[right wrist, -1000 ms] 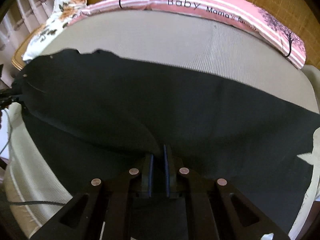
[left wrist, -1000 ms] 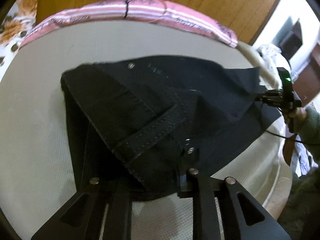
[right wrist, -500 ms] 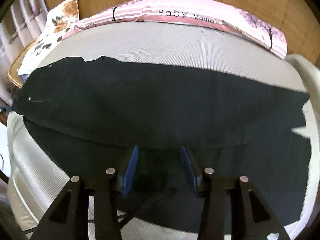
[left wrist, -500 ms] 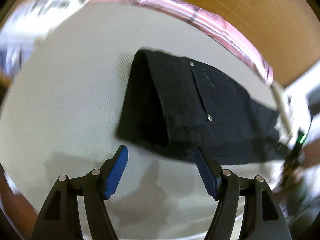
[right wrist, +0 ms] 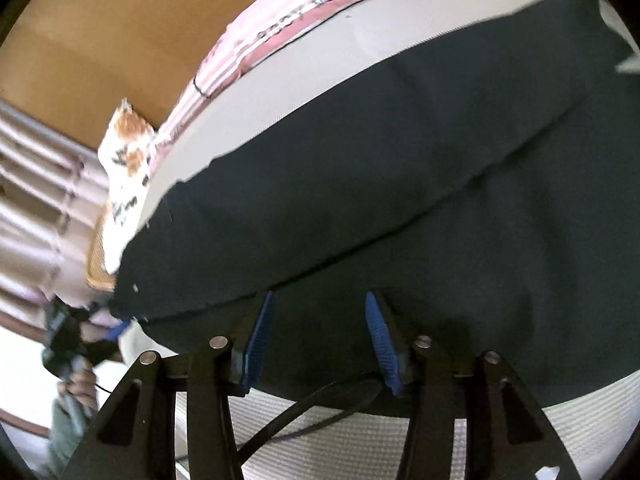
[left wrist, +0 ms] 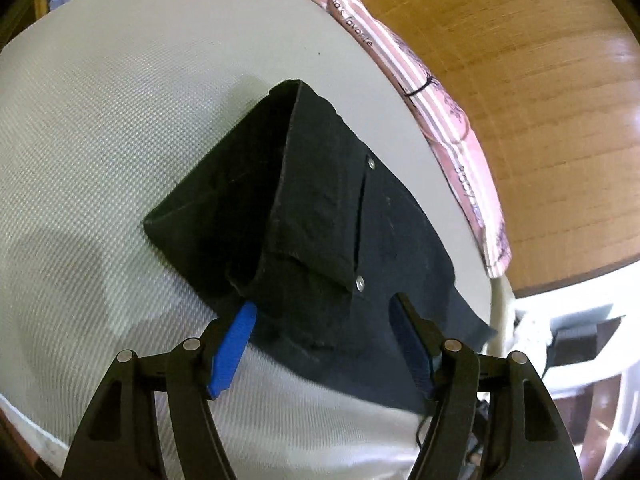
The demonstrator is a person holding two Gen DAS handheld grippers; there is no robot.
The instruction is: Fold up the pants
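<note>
Black pants lying flat on a pale woven surface, folded lengthwise so that one leg rests on the other. In the left wrist view the waistband end faces the camera, gaping slightly open, with a slit pocket bounded by two metal rivets on the upper layer. In the right wrist view the stacked legs extend diagonally, the upper layer's edge forming a long, smooth crease.

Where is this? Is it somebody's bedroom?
Probably a bedroom, yes. The black pants lie on what looks like a mattress, a pink striped pillow runs along its far edge against a wooden headboard, and a flowery cushion sits at one corner.
</note>
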